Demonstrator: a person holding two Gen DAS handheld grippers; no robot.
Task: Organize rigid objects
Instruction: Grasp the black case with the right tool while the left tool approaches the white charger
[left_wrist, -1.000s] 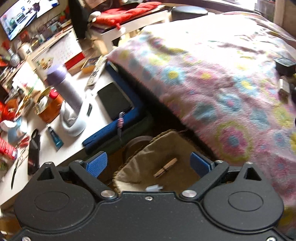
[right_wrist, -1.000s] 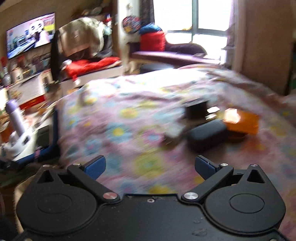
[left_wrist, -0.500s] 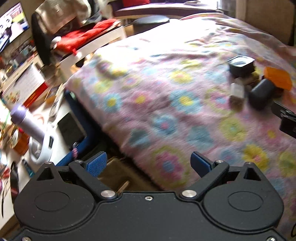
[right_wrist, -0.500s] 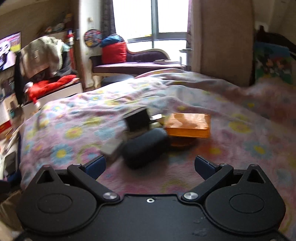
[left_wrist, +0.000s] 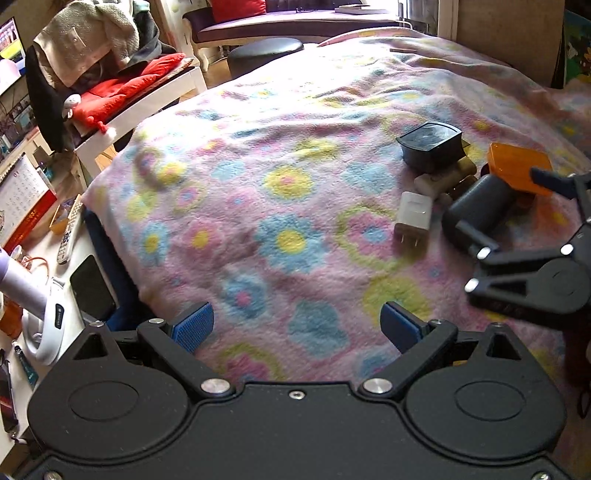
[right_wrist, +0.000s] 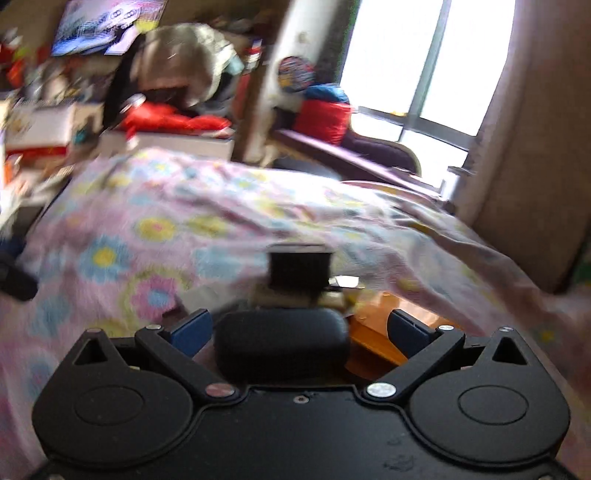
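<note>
Black case (right_wrist: 282, 341) between wide-open right gripper (right_wrist: 297, 332) jaws; left gripper (left_wrist: 297, 326) empty.

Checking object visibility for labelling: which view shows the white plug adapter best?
The left wrist view: the white plug adapter lies sharp and unobstructed on the blanket, prongs visible. The right wrist view is blurred and shows no clear adapter.

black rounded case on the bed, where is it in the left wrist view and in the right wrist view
Left wrist view: the black rounded case lies at right of centre on the blanket, beside the right gripper.
Right wrist view: it fills low centre, between the open fingers.
Shared landmark: the orange box next to it.
</note>
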